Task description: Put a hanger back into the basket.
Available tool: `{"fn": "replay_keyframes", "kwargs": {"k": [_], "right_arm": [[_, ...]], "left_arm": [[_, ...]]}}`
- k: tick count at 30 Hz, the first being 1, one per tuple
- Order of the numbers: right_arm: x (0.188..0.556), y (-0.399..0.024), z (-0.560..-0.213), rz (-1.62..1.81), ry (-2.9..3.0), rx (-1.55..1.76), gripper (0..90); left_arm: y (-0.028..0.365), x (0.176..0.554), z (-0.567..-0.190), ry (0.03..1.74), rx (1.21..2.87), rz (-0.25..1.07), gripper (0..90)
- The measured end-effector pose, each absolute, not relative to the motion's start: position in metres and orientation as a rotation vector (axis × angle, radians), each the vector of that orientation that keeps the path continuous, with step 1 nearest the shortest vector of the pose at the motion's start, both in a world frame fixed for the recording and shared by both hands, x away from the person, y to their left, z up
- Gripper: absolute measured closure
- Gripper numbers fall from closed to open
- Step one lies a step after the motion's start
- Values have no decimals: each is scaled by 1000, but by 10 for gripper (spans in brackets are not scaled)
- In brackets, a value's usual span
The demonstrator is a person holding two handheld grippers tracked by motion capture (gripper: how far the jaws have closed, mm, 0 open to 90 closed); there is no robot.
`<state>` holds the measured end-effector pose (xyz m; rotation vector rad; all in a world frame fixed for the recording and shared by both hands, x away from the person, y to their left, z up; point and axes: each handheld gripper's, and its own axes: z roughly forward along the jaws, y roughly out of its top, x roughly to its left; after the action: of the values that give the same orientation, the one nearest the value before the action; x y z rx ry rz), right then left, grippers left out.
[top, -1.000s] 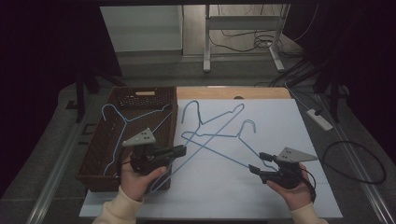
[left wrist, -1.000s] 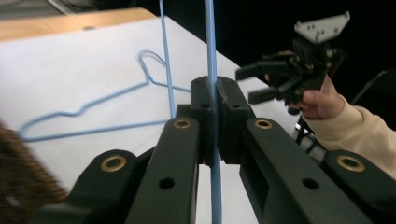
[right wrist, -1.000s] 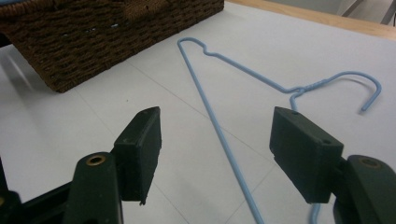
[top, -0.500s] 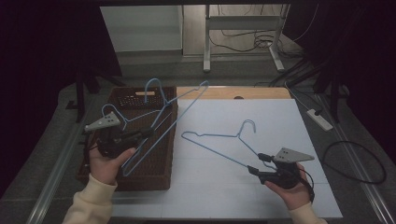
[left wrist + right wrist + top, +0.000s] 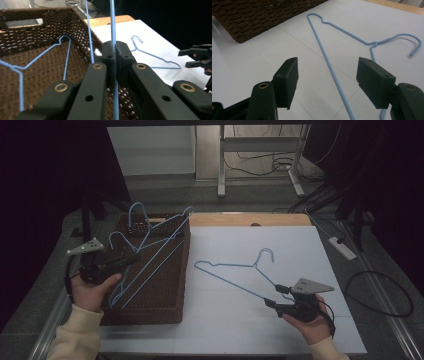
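white table [image 5: 240, 330] | left gripper [image 5: 115, 53] clamps hanger [image 5: 113, 22] | right gripper [image 5: 327, 82] agape

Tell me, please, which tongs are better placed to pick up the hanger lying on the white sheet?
The right tongs. They hang open with the hanger wire running between the jaws. The left tongs are shut on another hanger over the woven basket, so they are occupied.

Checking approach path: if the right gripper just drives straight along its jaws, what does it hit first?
Probably the blue wire hanger lying on the white sheet: its long straight bar runs between the open jaws of the right gripper. The brown wicker basket sits farther ahead, off to the left. Depth is unclear.
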<state>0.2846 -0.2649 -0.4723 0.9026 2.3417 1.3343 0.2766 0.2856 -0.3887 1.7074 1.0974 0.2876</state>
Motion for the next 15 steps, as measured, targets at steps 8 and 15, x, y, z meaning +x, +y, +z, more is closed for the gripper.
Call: {"fn": "replay_keyframes", "kwargs": {"k": [8, 15], "right_arm": [[285, -264, -474, 1333, 2346, 901, 350], [285, -264, -473, 1335, 2345, 904, 349]], "left_arm": [[302, 281, -396, 1144, 1708, 292, 865], [307, 281, -402, 1162, 1732, 287, 865]]}}
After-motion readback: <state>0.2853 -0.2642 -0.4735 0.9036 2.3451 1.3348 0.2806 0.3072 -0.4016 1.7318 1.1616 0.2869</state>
